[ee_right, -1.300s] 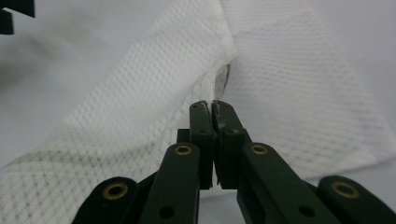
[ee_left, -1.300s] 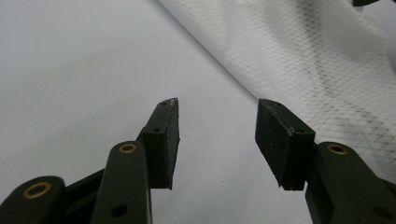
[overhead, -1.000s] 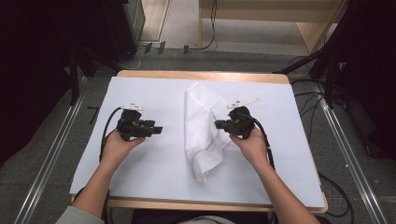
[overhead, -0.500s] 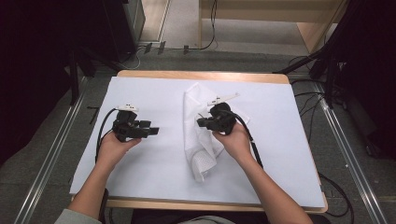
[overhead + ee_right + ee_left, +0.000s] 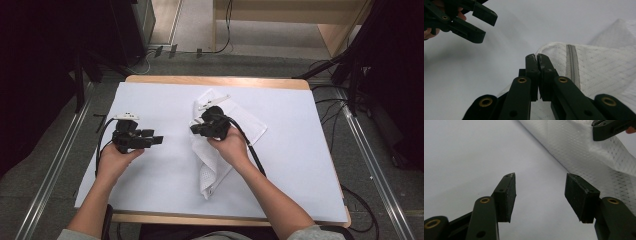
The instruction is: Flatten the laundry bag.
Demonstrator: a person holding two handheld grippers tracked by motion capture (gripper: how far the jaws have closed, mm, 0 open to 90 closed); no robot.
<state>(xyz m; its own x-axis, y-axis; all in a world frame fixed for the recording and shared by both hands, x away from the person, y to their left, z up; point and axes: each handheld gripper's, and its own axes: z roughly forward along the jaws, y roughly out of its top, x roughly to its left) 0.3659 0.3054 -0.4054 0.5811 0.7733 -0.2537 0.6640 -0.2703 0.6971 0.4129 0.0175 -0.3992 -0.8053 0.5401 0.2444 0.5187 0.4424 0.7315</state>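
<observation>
A white woven cloth (image 5: 212, 170) with a grey stripe lies crumpled in the middle of the white-covered table (image 5: 305, 170). My right gripper (image 5: 193, 129) is over the cloth's left side, shut on a fold of it; in the right gripper view the jaws (image 5: 537, 57) are pressed together with the cloth (image 5: 604, 72) draped off them. My left gripper (image 5: 157, 139) hovers to the left of the cloth, pointing toward it. Its jaws (image 5: 540, 182) have just been opening and stand open with nothing between them. The cloth's edge (image 5: 584, 152) lies just beyond them.
The white sheet covers nearly the whole wooden table top (image 5: 215, 80). Black cables (image 5: 255, 155) trail from both grippers. Metal rails (image 5: 372, 165) run along the floor on both sides, with dark equipment at the far left and right.
My right gripper has moved left across the cloth, pulling its fold along, and the cloth now spreads further to the right. The left gripper has barely shifted and its jaws stand wider.
</observation>
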